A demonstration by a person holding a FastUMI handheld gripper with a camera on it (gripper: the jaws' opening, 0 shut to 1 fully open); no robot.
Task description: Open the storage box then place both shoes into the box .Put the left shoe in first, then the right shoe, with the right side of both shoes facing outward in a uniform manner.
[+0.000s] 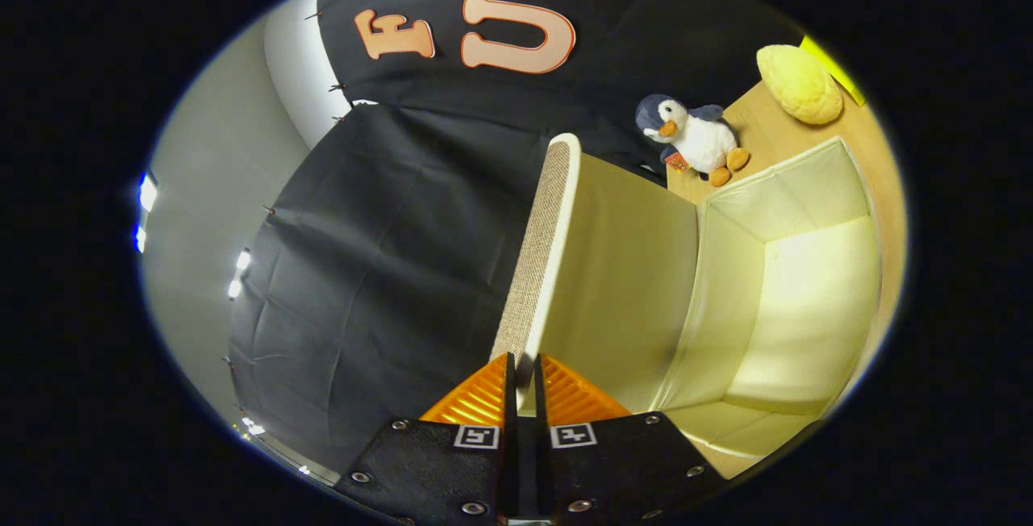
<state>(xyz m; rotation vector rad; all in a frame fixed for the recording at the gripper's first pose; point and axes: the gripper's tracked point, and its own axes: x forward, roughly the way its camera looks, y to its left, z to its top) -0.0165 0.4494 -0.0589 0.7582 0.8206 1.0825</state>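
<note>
Woven-faced lid (539,268) stands edge-on, running straight ahead, seemingly pinched by tongs (524,373).

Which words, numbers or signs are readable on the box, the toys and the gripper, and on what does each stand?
No readable words or numbers.
Square coded markers on the gripper, which is shut on the lid of the storage box: patterns, not text.
Small orange tag by the penguin toy: too small to read.
</note>
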